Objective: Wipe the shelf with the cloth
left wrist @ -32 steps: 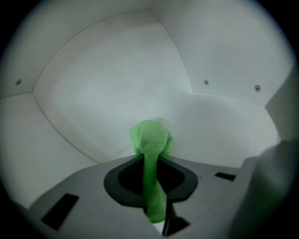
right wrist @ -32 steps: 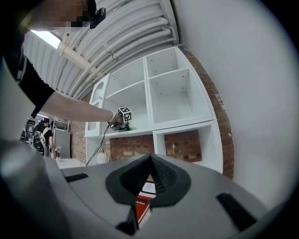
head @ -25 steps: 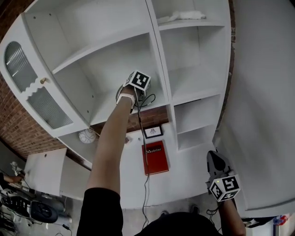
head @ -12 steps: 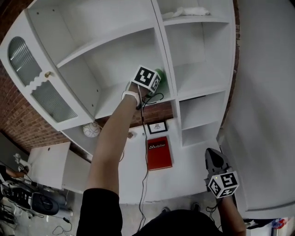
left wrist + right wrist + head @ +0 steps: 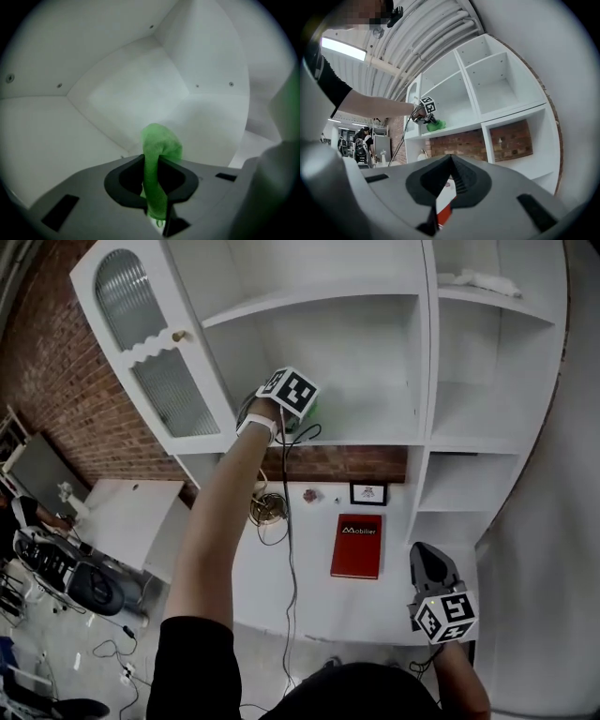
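Observation:
A green cloth is pinched between the jaws of my left gripper, which is shut on it. In the head view the left gripper reaches into the wide middle bay of the white shelf unit, with the cloth just showing beside its marker cube. The right gripper view shows the same cloth resting on that shelf board. My right gripper hangs low at the right over the white counter; its jaws meet at the tips and hold nothing.
A glass-paned cabinet door stands open at the left. On the counter lie a red book, a small framed picture and a round wire object. A white cloth lies on the top right shelf. A cable hangs from the left gripper.
The head view has swung, so the shelf now sits upright and further right. My left gripper, with the cloth, has stayed inside the middle bay; the right gripper has barely moved.

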The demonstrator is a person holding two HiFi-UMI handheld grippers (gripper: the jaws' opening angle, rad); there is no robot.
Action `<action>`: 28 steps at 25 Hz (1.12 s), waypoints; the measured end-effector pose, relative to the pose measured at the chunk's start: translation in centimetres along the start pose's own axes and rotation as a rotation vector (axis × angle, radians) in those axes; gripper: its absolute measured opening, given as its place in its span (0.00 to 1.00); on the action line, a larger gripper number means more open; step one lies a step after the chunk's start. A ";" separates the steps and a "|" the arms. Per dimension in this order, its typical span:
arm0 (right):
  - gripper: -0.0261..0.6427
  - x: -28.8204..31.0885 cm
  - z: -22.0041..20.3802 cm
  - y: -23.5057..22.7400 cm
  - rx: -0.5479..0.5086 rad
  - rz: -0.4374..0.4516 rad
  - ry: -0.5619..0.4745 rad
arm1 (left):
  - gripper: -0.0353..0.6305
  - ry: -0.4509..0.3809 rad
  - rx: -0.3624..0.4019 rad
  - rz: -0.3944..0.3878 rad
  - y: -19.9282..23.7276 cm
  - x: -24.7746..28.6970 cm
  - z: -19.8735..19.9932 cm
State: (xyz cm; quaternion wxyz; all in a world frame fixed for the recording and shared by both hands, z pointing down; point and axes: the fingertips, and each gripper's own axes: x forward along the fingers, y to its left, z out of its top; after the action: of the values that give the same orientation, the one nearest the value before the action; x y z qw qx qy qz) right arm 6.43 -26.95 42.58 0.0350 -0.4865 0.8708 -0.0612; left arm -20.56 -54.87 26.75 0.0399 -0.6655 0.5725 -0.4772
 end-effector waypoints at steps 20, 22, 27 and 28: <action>0.03 -1.7 -1.1 -2.9 0.037 -0.080 0.029 | 0.14 0.036 -0.002 -0.215 -9.0 2.3 2.1; 0.03 -2.5 -1.0 -3.5 0.041 -0.107 0.023 | 0.14 -0.005 0.010 -0.261 -11.0 1.8 4.1; 0.03 -4.6 -0.6 -4.6 0.037 -0.170 0.010 | 0.14 -0.069 0.081 -0.342 -15.9 0.6 8.0; 0.03 -5.1 -0.5 -4.9 0.036 -0.184 0.008 | 0.14 -0.077 0.100 -0.353 -16.7 0.4 8.6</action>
State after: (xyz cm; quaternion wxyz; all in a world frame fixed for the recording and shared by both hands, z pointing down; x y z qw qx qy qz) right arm 13.15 -25.15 43.82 0.0346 -0.5633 0.8215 -0.0816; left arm -2.64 -53.71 32.30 0.0105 -0.7707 0.4205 -0.4786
